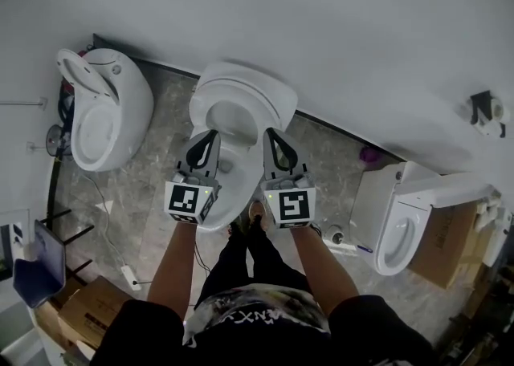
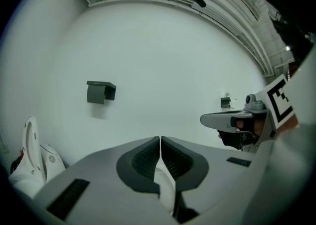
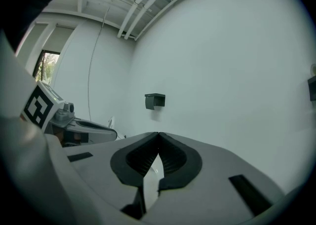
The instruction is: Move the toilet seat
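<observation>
- at the floor's far edge, against the wall, the toilet seat (image 1: 259,99) sits beneath both tools.
- left gripper (image 1: 207,136) and right gripper (image 1: 275,135): jaws together, clamping nothing.
- advice: hold both tips level on the seat and move them evenly, so it does not twist.
- head view alone shows the seat; gripper views show only wall and a dark wall box (image 2: 100,92).
</observation>
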A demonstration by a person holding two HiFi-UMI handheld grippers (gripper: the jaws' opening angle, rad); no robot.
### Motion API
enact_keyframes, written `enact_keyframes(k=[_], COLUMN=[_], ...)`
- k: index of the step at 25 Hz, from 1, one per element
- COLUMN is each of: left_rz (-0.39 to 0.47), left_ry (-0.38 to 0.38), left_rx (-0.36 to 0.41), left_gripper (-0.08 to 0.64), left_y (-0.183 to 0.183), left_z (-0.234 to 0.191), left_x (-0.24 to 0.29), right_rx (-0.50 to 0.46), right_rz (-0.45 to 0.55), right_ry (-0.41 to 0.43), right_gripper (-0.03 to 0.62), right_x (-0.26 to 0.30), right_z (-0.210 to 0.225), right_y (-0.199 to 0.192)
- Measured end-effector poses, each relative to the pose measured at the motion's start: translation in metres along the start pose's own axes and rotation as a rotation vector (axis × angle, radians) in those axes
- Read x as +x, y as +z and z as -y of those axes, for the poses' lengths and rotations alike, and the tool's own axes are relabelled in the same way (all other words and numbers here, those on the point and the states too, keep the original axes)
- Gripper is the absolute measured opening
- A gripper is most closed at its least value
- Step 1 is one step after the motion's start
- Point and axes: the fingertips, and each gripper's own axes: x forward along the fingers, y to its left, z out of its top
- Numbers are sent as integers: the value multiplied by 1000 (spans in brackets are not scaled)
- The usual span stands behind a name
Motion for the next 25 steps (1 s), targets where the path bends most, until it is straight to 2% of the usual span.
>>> enact_keyframes(k=[5,9,17,20,25], left_rz=[17,19,36,48,46], left_ry=[-2,-12,-58,-72,-108], left_rx=[7,56,118,117,149], left_gripper=[26,26,26,26,26], left_y=[31,55,106,123,140], left_z=[10,18,43,49,61], left_x=[-19,-30,-64,-76,-93], right_rx=[-5,-24,-48,-70,-92], right_rz=[29,53,62,77,92], right_ry=[31,58,85,104,136], right_gripper=[3,3,3,3,3], right_x=[-18,-29,-64,-77,-94], right_z=[-11,-17,-24,-26,-36], right_y=[43,71,107,118,139])
